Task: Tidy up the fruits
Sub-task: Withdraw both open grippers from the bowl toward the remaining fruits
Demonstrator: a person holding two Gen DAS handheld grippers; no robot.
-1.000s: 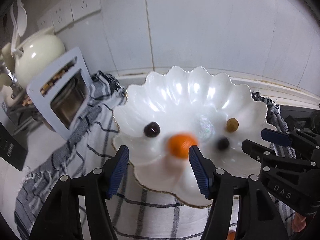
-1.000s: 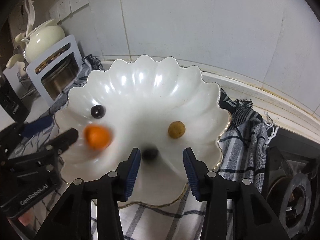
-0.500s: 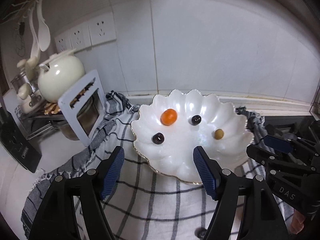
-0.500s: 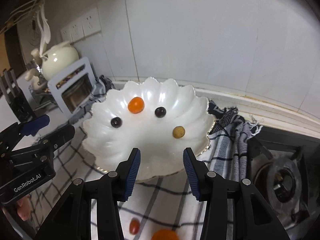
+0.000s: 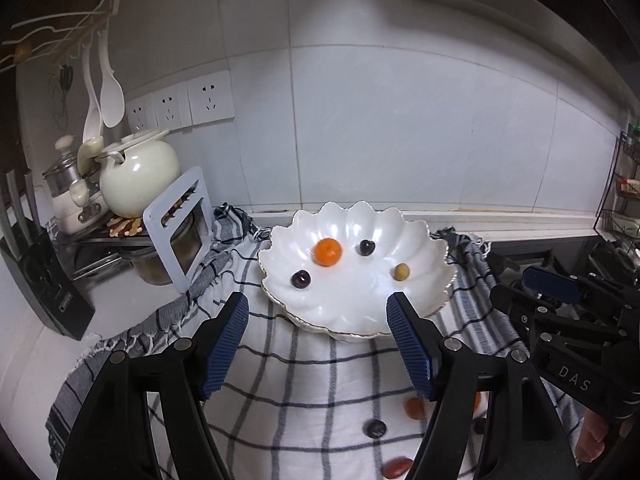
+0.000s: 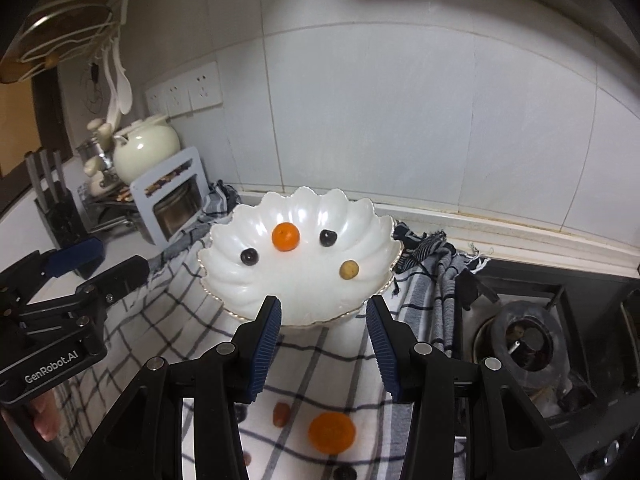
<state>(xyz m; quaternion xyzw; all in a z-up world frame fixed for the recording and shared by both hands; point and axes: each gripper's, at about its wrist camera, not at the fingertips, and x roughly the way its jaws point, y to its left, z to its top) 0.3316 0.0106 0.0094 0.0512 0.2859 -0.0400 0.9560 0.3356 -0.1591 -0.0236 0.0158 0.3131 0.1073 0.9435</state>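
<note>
A white scalloped bowl (image 5: pixel 416 236) (image 6: pixel 372 224) sits on a checked cloth. In it lie a small orange (image 5: pixel 327 252) (image 6: pixel 285 236), two dark cherries (image 5: pixel 301 279) (image 5: pixel 365 247) and a tan longan (image 5: pixel 401 271) (image 6: pixel 349 269). On the cloth in front lie another orange (image 6: pixel 331 431), a red date (image 5: pixel 414 408) (image 6: pixel 281 413) and a dark fruit (image 5: pixel 375 428). My left gripper (image 5: pixel 318 344) is open and empty, held back above the cloth. My right gripper (image 6: pixel 324 346) is open and empty, also short of the bowl.
A cream teapot (image 5: pixel 138 178) and a white-framed rack with a jar (image 5: pixel 178 228) stand at the left. A black knife block (image 6: pixel 56 208) is further left. A gas stove burner (image 6: pixel 524 340) is at the right. The tiled wall is behind the bowl.
Both grippers have pulled back and up from the bowl. The orange and a cherry, seen blurred at the bowl's front, now rest further back. Loose fruits on the cloth have come into view.
</note>
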